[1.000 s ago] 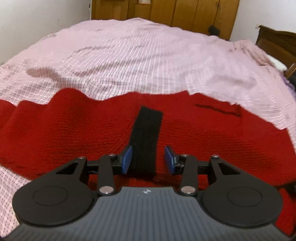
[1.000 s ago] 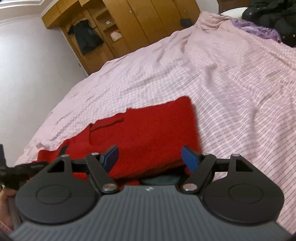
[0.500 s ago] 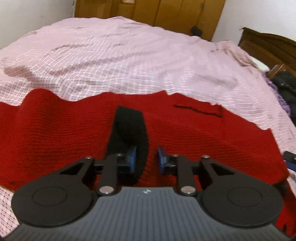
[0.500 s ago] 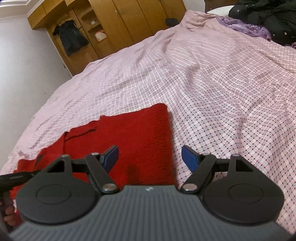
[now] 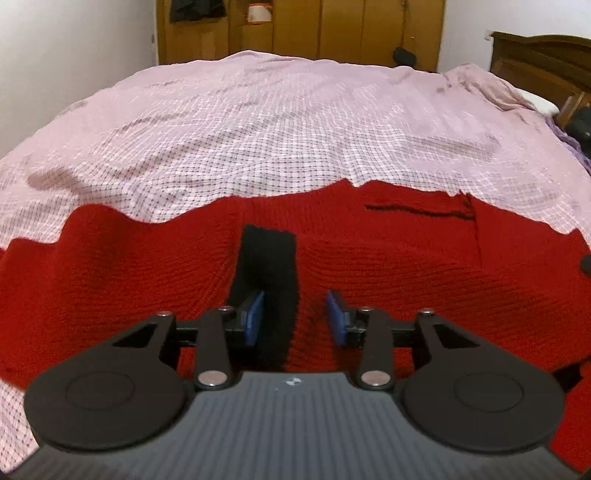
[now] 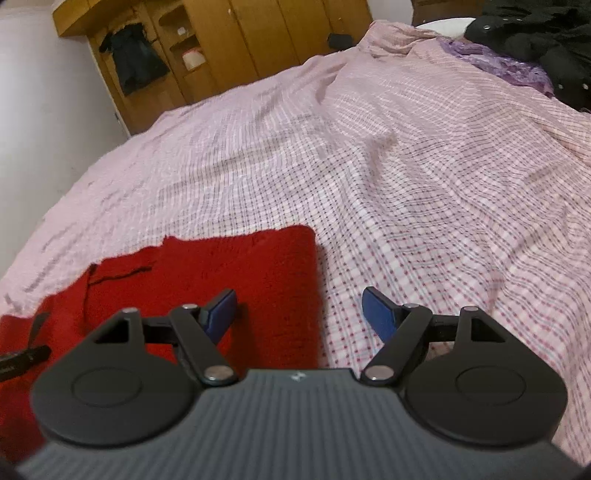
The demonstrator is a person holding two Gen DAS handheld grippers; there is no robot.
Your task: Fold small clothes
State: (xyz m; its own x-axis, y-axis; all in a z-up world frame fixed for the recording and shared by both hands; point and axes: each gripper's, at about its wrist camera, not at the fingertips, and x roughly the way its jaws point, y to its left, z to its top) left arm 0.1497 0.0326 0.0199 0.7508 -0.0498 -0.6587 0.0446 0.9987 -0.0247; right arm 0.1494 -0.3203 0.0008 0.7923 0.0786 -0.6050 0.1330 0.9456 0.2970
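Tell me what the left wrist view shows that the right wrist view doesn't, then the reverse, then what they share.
Left wrist only: the dark wooden headboard, and the black strip seen whole, running between the open jaws of the left gripper.

Right wrist only: the black clothes on purple fabric, and the sweater's right edge between the wide-open jaws of the right gripper.

Both: the red sweater, the pink checked sheet and the wooden wardrobe.

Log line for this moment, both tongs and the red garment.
left tongs: open, over black strip | right tongs: open, astride garment's right edge | red garment: flat on bed
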